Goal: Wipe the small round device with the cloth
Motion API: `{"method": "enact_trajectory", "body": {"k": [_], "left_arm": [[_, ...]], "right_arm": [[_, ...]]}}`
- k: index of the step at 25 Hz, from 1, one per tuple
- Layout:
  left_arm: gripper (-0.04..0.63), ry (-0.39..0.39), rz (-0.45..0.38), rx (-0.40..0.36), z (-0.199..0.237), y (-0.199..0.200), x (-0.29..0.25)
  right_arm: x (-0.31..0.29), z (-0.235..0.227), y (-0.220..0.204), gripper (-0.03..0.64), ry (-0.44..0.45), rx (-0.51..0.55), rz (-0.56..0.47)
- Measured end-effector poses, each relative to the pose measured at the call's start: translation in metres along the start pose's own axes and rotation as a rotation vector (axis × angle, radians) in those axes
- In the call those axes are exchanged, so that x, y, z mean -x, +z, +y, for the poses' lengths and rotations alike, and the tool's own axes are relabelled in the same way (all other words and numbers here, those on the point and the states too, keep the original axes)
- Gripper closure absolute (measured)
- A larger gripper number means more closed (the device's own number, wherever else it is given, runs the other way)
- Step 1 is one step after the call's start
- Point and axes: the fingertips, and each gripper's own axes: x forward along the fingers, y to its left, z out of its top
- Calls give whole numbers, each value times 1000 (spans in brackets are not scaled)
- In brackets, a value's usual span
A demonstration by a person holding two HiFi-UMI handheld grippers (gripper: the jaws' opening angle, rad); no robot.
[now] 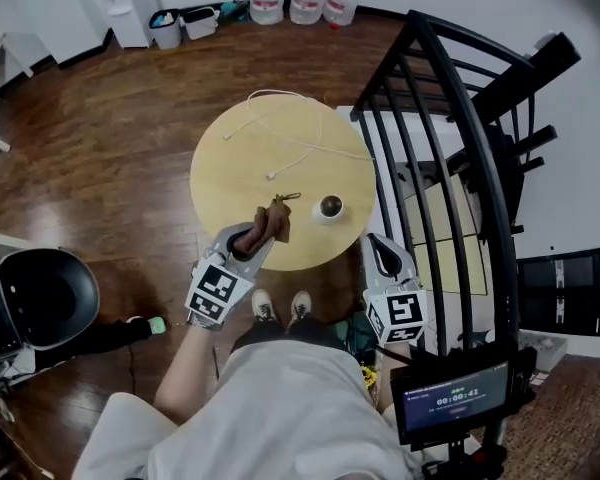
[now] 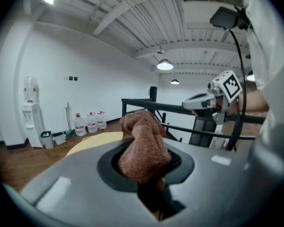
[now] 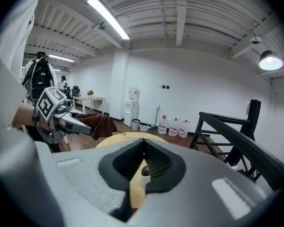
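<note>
A: The small round device [image 1: 330,206], where is it?

B: On the round table [image 1: 242,166], towards the near right edge, a dark dome on a white base. The right gripper view shows it low down, just past that gripper's jaws [image 3: 144,172].

A: And the cloth [image 1: 276,219]?

B: Bunched and pinched in the left gripper [image 1: 259,232]. It hangs over the table's near edge, close to the device on its left, but apart from it.

A: So which step is this?

B: I judge it the approach: cloth in hand, wiping not yet begun.

A: The right gripper [image 1: 381,245]?

B: Jaws pressed together with nothing in them, just off the table edge near the device.

A: What does the next move call for?

B: Carrying the cloth across to the right and down onto the dome, then rubbing lightly. The device looks small and loose, so it may slide. The right gripper could steady the base.

A: Any writing?

B: Only black-and-white square markers on the gripper cubes. A screen [image 1: 456,401] at lower right shows a row of digits like a timer, too small to read surely. No brand on the device is visible.
</note>
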Motion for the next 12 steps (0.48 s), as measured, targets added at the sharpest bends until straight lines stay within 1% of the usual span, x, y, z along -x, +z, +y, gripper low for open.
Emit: {"method": "enact_trajectory", "body": {"k": [1,2,3,5,6,7,9,12], "left_arm": [[502,-1,-12,21,2,0,4],[502,3,-13,24,2,0,7],[502,9,0,5,1,-2,9],[502,15,44,-67,-4,-5,7],[501,11,57,-90,-8,-5,5],[500,5,54,-93,-11,-4,5],[500,-2,24,-76,-18,0,6],[500,-19,-17,-90,-38,12,7]], "right_arm": [[1,4,0,614,3,5,8],[3,8,0,614,7,8,16],[4,9,-1,614,9,10,21],[9,7,2,614,7,20,19],[12,5,5,614,4,28,14],[15,4,7,614,2,36,7],[23,3,10,614,-7,50,-10],[41,-3,8,614,-22,52,-28]]}}
